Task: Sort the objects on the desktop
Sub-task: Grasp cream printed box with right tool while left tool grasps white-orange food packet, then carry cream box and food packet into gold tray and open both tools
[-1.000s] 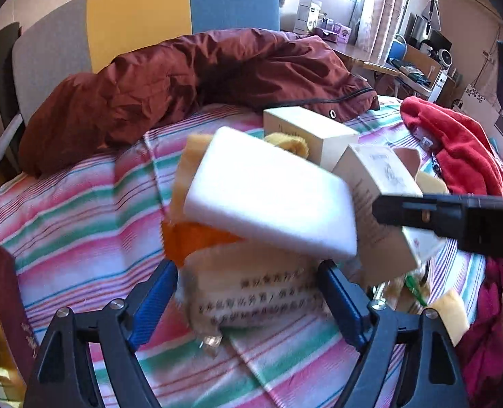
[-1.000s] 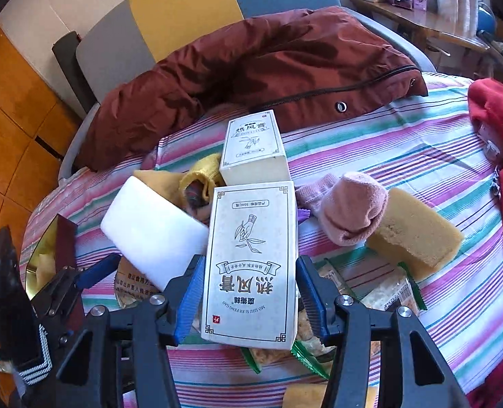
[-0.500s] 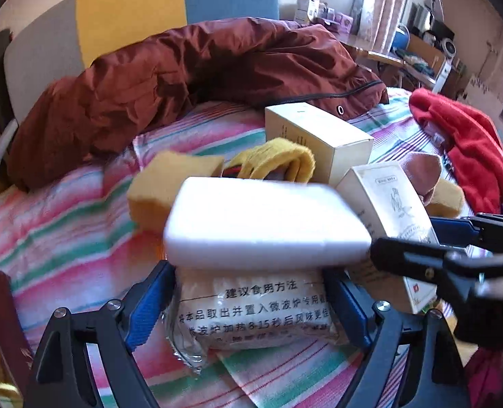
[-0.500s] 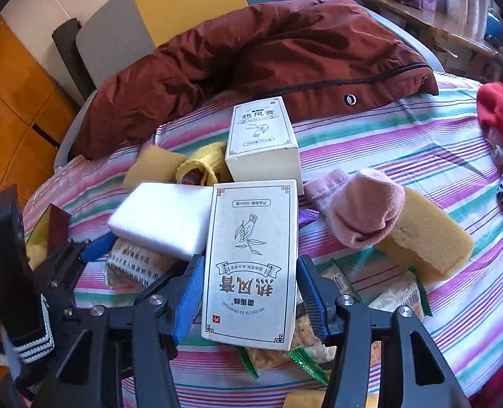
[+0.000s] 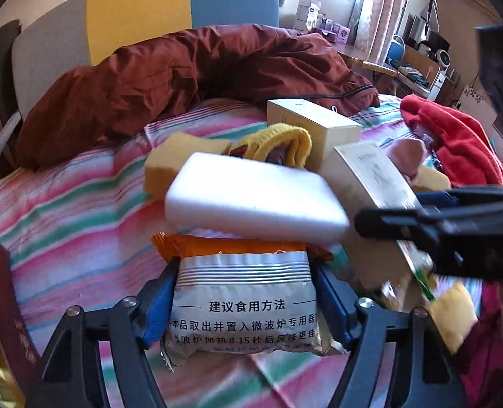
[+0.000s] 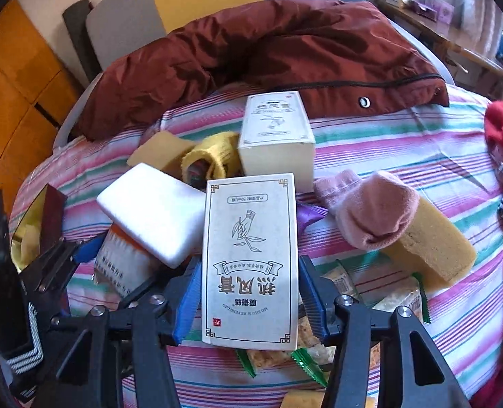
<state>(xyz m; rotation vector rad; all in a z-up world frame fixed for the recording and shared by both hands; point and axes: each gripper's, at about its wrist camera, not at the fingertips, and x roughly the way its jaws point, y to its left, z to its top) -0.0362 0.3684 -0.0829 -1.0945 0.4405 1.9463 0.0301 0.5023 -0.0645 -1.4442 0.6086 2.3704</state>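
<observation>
My left gripper [image 5: 244,299] is shut on a silver and orange snack packet [image 5: 244,302] with Chinese print, held low over the striped cloth. A white foam block [image 5: 255,204] lies just beyond the packet and partly on it. My right gripper [image 6: 248,292] is shut on a tall cream carton [image 6: 251,255] with a hand-and-leaf drawing. The left gripper and its packet [image 6: 118,261] show at the left of the right wrist view. A second cream carton [image 6: 275,139] lies behind.
A yellow sock [image 6: 210,159], a pink sock [image 6: 370,210], yellow sponges [image 6: 432,244] [image 5: 176,159] and green-edged snack packets [image 6: 398,302] lie on the striped cloth [image 5: 67,204]. A maroon jacket [image 6: 268,51] lies behind, red clothing [image 5: 452,136] to the right, a dark red box [image 5: 3,306] at left.
My left gripper has drawn the snack packet back from under the white block, so more of the packet shows. The right gripper holds its carton nearly still.
</observation>
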